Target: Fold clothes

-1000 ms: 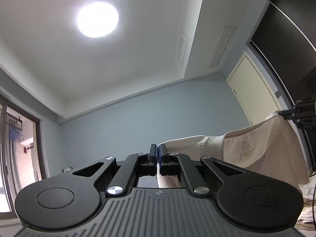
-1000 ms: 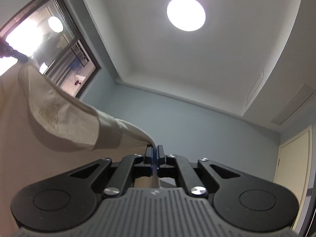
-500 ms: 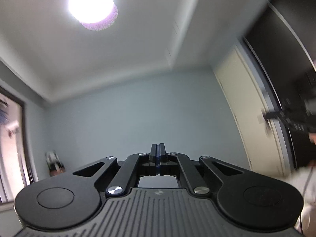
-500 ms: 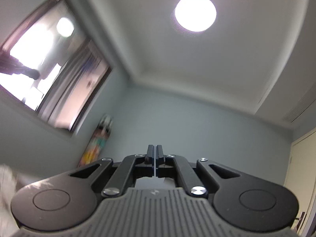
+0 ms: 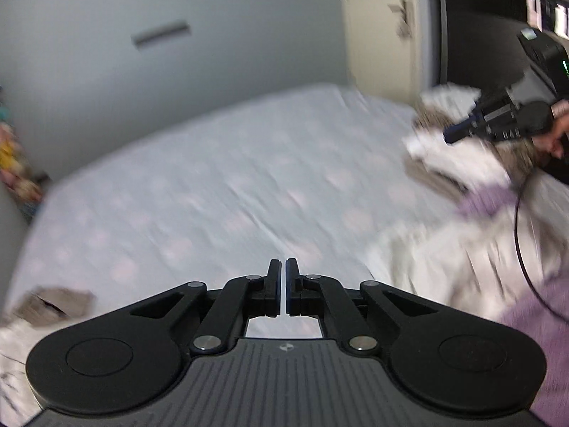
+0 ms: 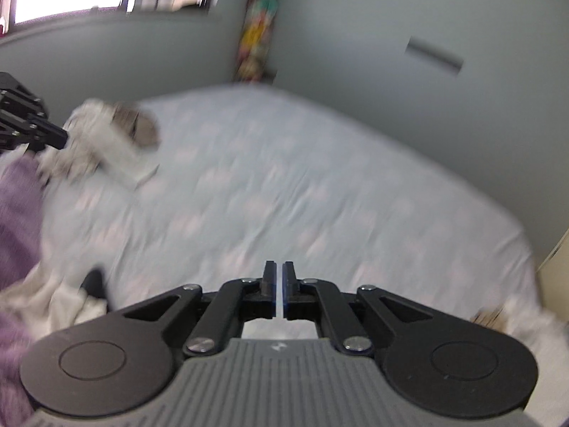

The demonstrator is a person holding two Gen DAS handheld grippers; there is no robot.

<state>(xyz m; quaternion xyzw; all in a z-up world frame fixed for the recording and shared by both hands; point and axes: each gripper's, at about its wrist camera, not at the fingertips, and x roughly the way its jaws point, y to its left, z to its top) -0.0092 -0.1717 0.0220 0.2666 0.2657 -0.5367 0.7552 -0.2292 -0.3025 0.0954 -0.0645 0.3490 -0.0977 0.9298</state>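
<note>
Lying right of left gripper [image 5: 281, 270], clothes [image 5: 462, 249]

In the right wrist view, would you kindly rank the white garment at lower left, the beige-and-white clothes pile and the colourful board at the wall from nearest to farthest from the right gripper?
From the right gripper:
1. White garment, lower left on the bed.
2. Beige-and-white clothes pile, upper left.
3. Colourful board, leaning at the far wall.

White/beige garment [image 5: 458, 163] crumpled in a blurred heap on bed's right side; purple garment [image 5: 487, 203] just beside it, also unfolded.
</note>
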